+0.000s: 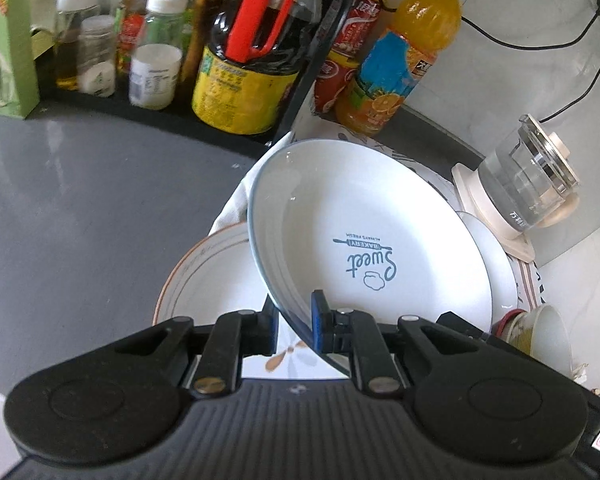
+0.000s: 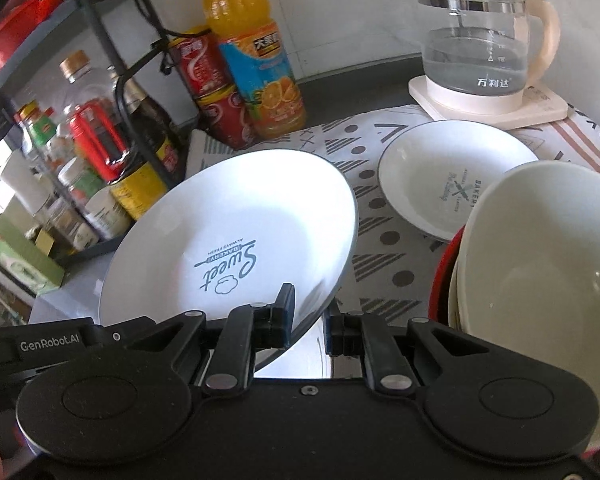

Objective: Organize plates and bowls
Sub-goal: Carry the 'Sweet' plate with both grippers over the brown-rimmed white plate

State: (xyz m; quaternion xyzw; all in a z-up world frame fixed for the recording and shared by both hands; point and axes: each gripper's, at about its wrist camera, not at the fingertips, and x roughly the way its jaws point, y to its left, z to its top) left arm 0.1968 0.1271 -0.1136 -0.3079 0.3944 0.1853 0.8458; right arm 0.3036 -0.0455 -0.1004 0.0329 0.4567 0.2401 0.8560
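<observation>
Grey table (image 1: 80, 200) is seen below a rack of bottles (image 1: 236, 60), with an orange juice bottle (image 2: 252, 52) and a glass kettle (image 2: 476, 40) at the far side. A white plate printed "Sweet" (image 1: 364, 232) is held tilted above a patterned cloth (image 2: 380, 248), its near rim pinched by the left gripper (image 1: 294, 320) and straddled by the right gripper (image 2: 310, 316), whose contact cannot be told. An orange-rimmed plate (image 1: 204, 280) lies beneath; a second plate (image 2: 440, 184) and stacked bowls (image 2: 540, 260) sit to the right
</observation>
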